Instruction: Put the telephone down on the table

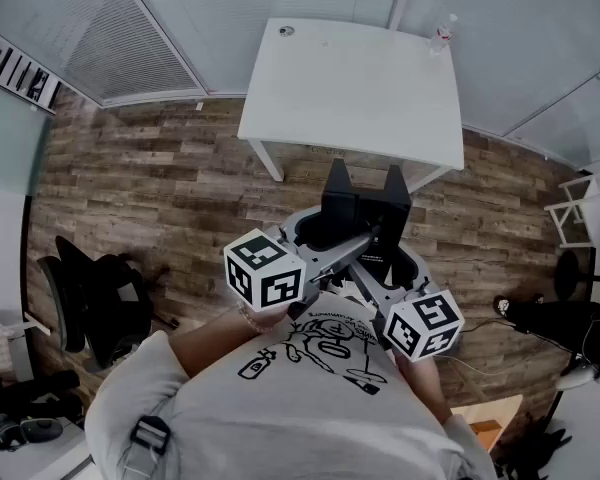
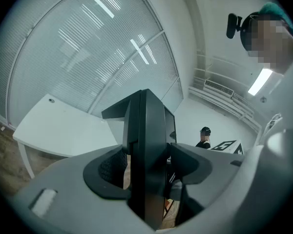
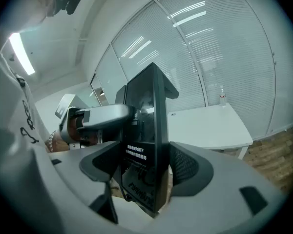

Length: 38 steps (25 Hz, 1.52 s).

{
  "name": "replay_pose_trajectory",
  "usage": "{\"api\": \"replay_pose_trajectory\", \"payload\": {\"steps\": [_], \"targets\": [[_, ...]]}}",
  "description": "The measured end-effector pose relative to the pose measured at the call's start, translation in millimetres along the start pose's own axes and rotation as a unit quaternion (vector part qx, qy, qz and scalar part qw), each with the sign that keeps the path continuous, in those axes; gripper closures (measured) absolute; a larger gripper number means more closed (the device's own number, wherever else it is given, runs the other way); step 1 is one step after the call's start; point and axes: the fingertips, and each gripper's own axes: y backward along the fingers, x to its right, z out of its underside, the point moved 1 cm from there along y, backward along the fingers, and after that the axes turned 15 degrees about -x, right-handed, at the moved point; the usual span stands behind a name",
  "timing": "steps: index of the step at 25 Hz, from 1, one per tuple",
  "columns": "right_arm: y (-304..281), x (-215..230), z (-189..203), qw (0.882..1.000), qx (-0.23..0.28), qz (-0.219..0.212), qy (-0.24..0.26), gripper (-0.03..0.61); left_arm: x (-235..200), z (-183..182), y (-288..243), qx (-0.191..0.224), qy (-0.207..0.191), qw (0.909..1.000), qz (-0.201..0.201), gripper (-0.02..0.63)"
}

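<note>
Brown wood-plank floor runs under a white rectangular table, which stands by walls of pale slatted blinds. One small bottle stands at the table's far right corner, and a black office chair sits off to my left. I hold the black flat-bodied telephone up in the air in front of my chest, over the floor and short of the table's near edge. My left tongs have their jaws spread wide and clamped on the telephone's two sides, its thin edge turned toward that camera. My right tongs are spread just as wide and grip the same telephone, whose dark face carries a few lines of small white print.
</note>
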Motion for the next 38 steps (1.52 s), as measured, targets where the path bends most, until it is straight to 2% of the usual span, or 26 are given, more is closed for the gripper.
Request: {"api": "replay_pose_trajectory", "payload": {"steps": [24,30,38], "targets": [[-63,-45,-13,1.000,-0.007,0.008,-0.023,0.281,-58,3,54,-0.013,0.016,0.9997,0.014,0.336],[-80,-43,-18,1.000,-0.015,0.003,-0.021,0.281,-76,1,57,-0.009,0.025,0.9996,0.011,0.336],[-90,-20,-39,1.000,-0.017,-0.003,-0.021,0.281,-92,-21,40,-0.009,0.030,0.9995,0.004,0.336]]}}
